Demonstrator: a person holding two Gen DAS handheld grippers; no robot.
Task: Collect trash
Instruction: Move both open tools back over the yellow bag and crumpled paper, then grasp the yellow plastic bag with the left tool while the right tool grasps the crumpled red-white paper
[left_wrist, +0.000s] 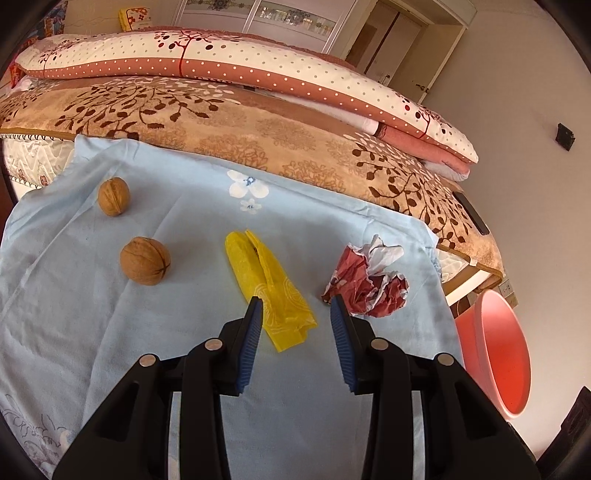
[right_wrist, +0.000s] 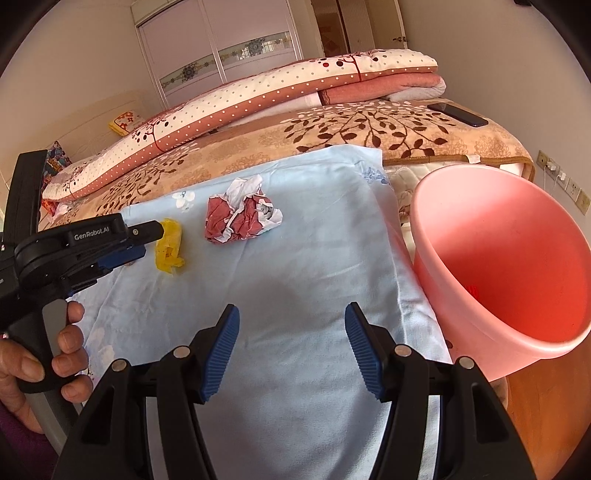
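The left tool (left_wrist: 296, 308) is hanging open and empty over the yellow bag (left_wrist: 271, 288) at frame centre, lining up a pickup; next, lowering and closing. The right tool (right_wrist: 291, 321) is waiting open, empty, beside the pink bin (right_wrist: 517, 258).

A flattened yellow wrapper (left_wrist: 271, 288) and a crumpled red-and-white paper wad (left_wrist: 367, 280) were laid side by side, apart, on the light blue cloth (left_wrist: 147, 332); a pink bin (right_wrist: 509, 266) was stood beside the bed, empty.

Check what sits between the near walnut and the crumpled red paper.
The yellow plastic bag lies between near walnut and crumpled red paper, per the left wrist view.
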